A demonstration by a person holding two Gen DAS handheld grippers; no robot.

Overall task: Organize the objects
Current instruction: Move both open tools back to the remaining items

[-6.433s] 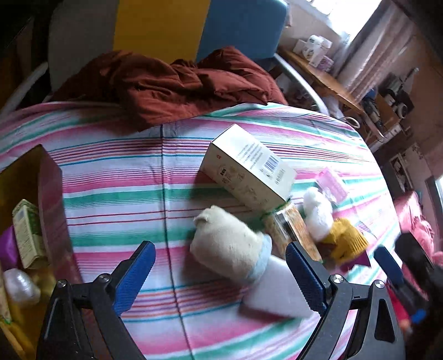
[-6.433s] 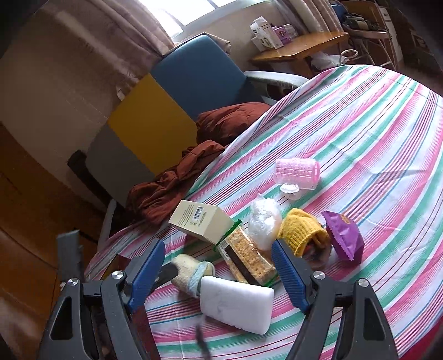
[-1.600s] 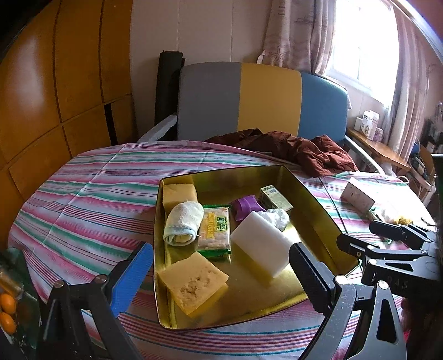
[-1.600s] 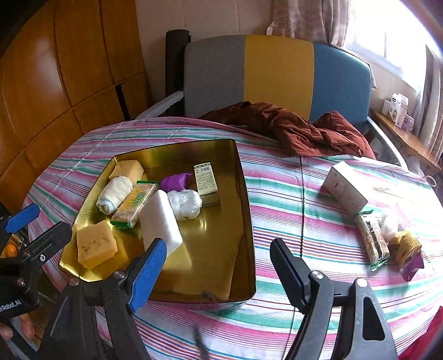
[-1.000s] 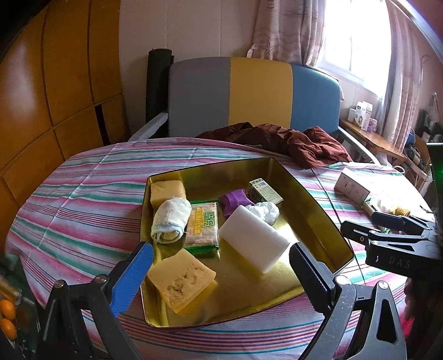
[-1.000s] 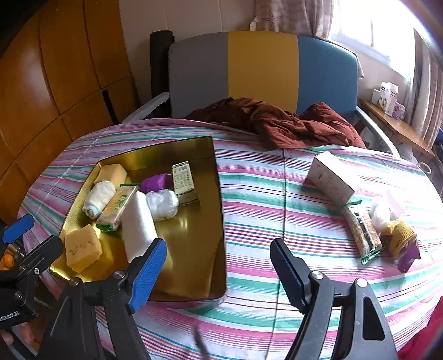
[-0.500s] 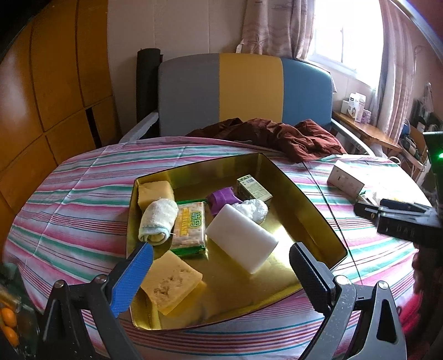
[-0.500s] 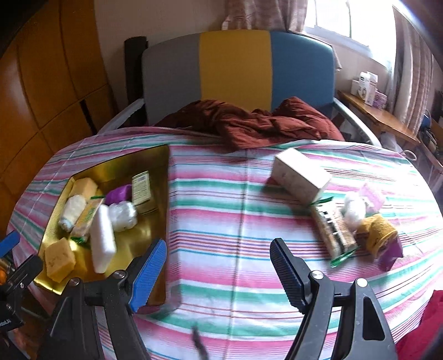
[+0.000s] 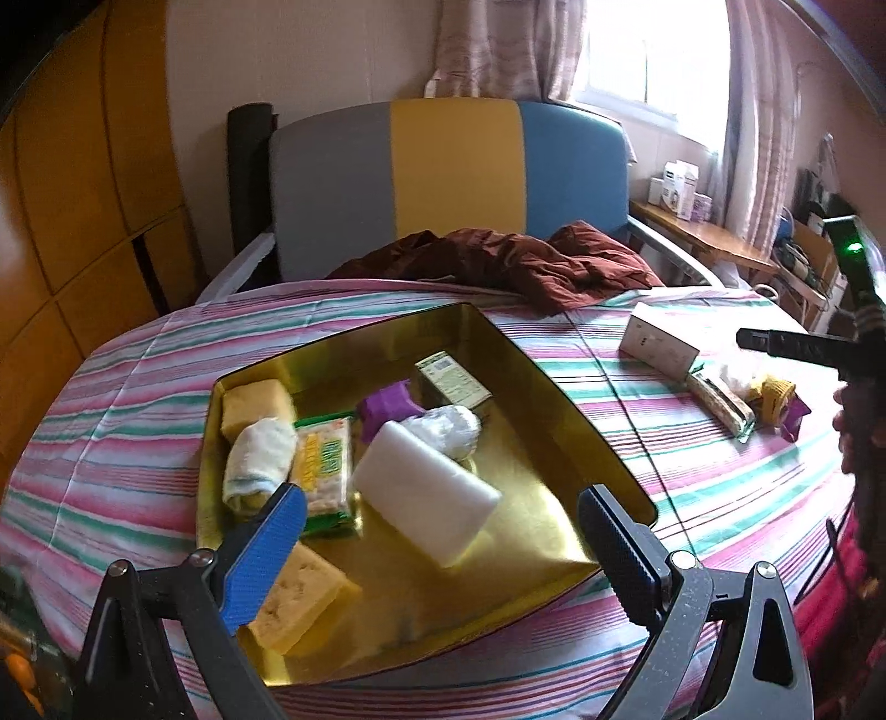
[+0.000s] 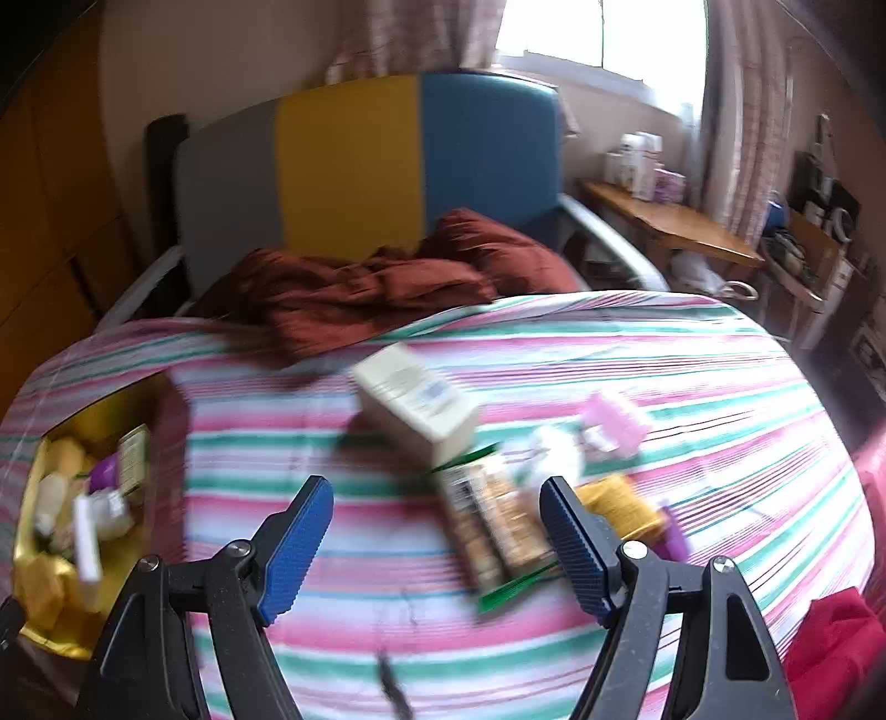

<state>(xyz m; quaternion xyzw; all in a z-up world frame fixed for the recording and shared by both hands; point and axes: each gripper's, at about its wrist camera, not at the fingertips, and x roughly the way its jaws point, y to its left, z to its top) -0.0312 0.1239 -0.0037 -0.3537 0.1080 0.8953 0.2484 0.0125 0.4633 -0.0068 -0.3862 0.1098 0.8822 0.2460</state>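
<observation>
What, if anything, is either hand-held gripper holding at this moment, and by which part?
Nothing. The left hand-held gripper is open above the gold tray, and the right hand-held gripper is open above the cracker packet.

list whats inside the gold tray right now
In the gold tray: two yellow sponges, a rolled towel, a cracker pack, a white foam block, a purple wrapper, a wrapped white bundle and a small green box. Anything under them is hidden.

Home: armchair (image 9: 454,183), curtains (image 9: 487,50) (striped tablecloth (image 9: 720,471)).
</observation>
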